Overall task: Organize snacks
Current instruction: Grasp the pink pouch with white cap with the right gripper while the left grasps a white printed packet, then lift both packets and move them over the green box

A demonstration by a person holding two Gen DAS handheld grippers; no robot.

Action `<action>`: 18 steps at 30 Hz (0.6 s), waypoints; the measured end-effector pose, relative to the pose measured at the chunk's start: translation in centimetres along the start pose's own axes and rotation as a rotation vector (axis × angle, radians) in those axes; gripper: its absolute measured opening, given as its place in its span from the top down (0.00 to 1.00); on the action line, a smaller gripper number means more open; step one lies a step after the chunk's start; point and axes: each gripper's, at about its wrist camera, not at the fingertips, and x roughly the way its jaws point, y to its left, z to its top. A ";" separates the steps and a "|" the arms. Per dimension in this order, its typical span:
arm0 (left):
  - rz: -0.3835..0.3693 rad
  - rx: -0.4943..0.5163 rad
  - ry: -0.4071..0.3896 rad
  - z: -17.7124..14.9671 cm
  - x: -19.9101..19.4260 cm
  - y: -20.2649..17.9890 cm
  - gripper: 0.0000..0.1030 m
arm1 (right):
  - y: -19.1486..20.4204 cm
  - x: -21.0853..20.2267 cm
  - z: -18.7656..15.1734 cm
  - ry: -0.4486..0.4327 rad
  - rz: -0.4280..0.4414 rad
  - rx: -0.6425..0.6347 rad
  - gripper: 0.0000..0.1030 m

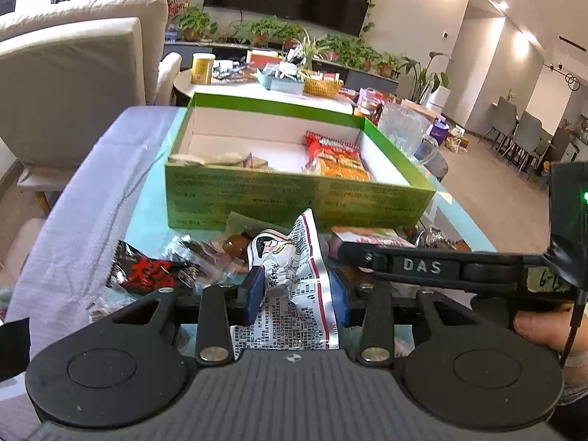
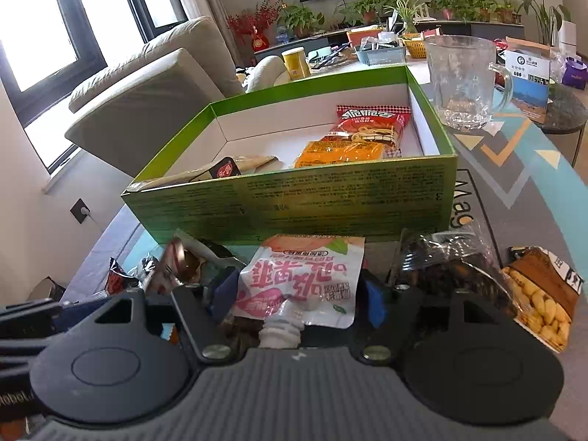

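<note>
1. Left gripper (image 1: 297, 290): blue pads pressed on both sides of a white-and-silver snack packet (image 1: 294, 275), which is held upright in front of the green box (image 1: 294, 198).
2. Right gripper (image 2: 299, 288): jaws half apart, clamped on a pink-and-white pouch (image 2: 301, 279) with a white spout at its near end; it is held just before the box's front wall.
3. Box interior is white. A red noodle packet (image 2: 371, 125) and an orange packet (image 2: 341, 154) lie at the right, tan packets (image 2: 239, 165) at the left.
4. Loose snacks lie on the table: a black-and-red packet (image 1: 147, 268) at the left, a peanut bag (image 2: 540, 301) at the right.
5. A glass mug (image 2: 463, 81) stands beside the box's right wall.
</note>
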 end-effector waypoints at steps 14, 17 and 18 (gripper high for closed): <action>0.013 -0.003 -0.005 0.3 -0.4 0.4 0.65 | -0.3 -2.4 0.4 -0.048 -0.007 0.004 0.37; 0.012 0.006 -0.012 0.4 -0.6 0.2 0.65 | -0.5 -2.8 0.5 -0.054 0.002 0.015 0.37; 0.013 0.009 -0.015 0.5 -0.6 0.1 0.65 | -0.5 -3.0 0.6 -0.058 0.006 0.013 0.37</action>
